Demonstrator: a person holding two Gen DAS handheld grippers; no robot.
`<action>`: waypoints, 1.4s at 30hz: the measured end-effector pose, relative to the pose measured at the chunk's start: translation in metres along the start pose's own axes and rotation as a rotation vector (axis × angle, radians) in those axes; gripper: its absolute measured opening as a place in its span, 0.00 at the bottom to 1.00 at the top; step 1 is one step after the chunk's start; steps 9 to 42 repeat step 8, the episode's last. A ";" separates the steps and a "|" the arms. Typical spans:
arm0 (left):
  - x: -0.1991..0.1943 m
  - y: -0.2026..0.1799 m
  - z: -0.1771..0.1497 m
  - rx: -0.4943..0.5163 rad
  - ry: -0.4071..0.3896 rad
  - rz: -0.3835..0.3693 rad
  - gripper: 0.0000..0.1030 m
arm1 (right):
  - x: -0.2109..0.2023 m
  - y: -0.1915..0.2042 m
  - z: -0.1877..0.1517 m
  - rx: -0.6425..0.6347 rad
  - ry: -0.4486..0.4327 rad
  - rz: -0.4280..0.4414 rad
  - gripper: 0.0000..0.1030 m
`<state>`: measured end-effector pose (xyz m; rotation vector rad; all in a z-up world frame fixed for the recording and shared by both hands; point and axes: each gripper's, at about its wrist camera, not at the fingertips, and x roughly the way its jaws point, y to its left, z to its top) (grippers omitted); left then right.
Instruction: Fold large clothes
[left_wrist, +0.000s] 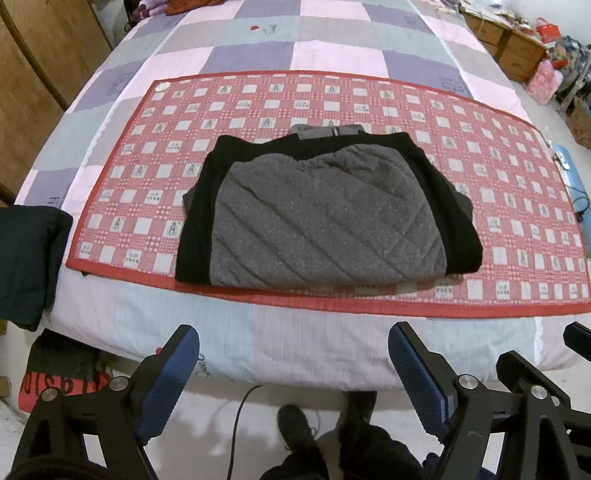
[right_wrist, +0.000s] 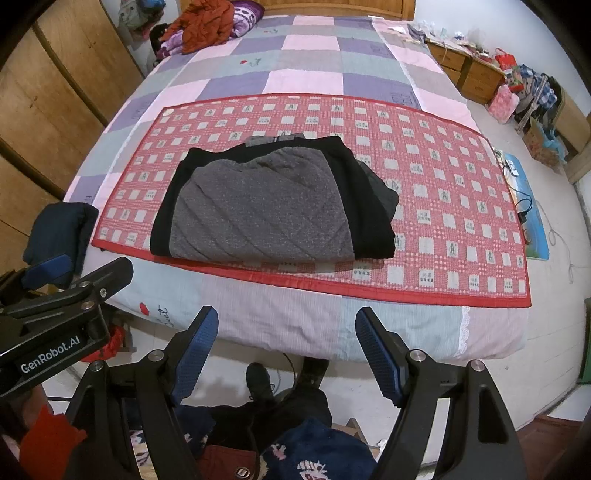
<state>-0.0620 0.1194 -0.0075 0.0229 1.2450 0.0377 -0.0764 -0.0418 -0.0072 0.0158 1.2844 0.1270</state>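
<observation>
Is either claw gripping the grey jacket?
No: the folded grey jacket lies alone on the red mat, both claws open and short of it.

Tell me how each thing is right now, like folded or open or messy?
grey and black jacket: folded, lying flat on the mat
red checked mat: spread flat on the bed
left gripper: open, empty
right gripper: open, empty
dark garment: bunched, hanging over the bed edge
orange clothes: heaped, unfolded
</observation>
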 end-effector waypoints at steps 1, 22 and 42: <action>0.000 -0.001 0.000 0.000 -0.001 0.002 0.85 | 0.001 -0.001 -0.001 0.001 0.002 0.001 0.77; -0.001 0.006 -0.004 -0.005 -0.006 -0.006 0.86 | 0.001 -0.001 -0.002 0.003 0.003 0.002 0.77; -0.001 0.006 -0.004 -0.005 -0.006 -0.006 0.86 | 0.001 -0.001 -0.002 0.003 0.003 0.002 0.77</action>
